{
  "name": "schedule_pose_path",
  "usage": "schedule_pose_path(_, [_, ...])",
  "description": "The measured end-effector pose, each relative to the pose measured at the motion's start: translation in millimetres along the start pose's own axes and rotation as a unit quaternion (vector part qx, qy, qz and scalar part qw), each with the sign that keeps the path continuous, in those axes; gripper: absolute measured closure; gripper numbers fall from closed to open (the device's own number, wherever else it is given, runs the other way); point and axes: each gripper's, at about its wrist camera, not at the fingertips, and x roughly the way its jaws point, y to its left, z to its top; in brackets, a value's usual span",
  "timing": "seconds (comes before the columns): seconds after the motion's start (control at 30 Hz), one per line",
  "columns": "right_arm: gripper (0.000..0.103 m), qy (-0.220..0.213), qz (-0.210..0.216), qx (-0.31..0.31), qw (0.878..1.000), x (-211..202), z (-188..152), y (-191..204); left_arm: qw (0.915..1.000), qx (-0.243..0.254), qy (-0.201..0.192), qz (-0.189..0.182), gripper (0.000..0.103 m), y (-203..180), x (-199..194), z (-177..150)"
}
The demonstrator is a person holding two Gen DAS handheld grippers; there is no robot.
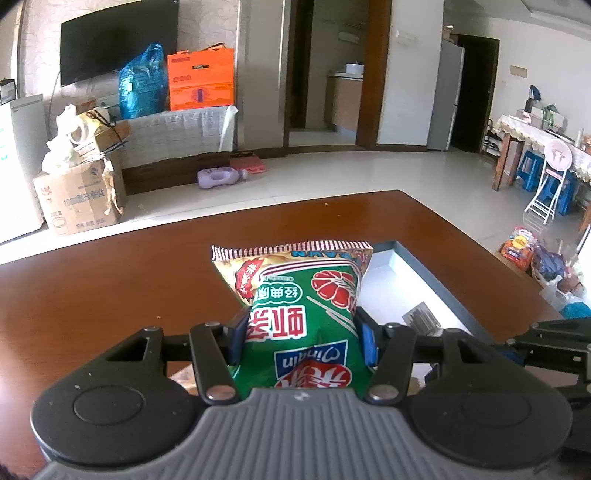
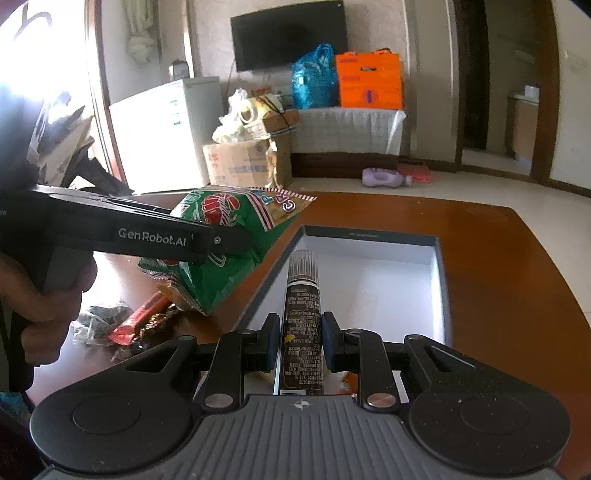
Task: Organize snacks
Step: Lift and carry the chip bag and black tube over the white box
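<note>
Box (image 2: 369, 291): rectangular, dark rim, white floor, on glossy brown desk (image 2: 498, 258).
Left tongs (image 1: 301, 332): clamped on puffy green crinkled bag (image 1: 306, 306), left of box.
Right tongs (image 2: 300, 343): clamped on slim dark packet (image 2: 303, 314), over box.

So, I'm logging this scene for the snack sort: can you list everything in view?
green snack bag: one, green and red, held in the left tool above the table
dark snack bar: one, brown and black, held in the right tool over the box
box: one, dark rim, white inside, open on the table
loose snack wrappers: a few, red, gold and grey, on the table left of the box
table: one, brown wood
television: one, black, on the far wall
left tool: one, black, shut on the bag
right tool: one, black, shut on the bar
</note>
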Motion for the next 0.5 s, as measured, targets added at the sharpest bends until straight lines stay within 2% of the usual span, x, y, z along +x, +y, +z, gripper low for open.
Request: schedule_pose_path(0.5, [0.077, 0.007, -0.024, 0.012, 1.0, 0.4, -11.1, -23.2, 0.9994, 0.014, 0.015, -0.027, 0.048, -37.9, 37.0, 3.8])
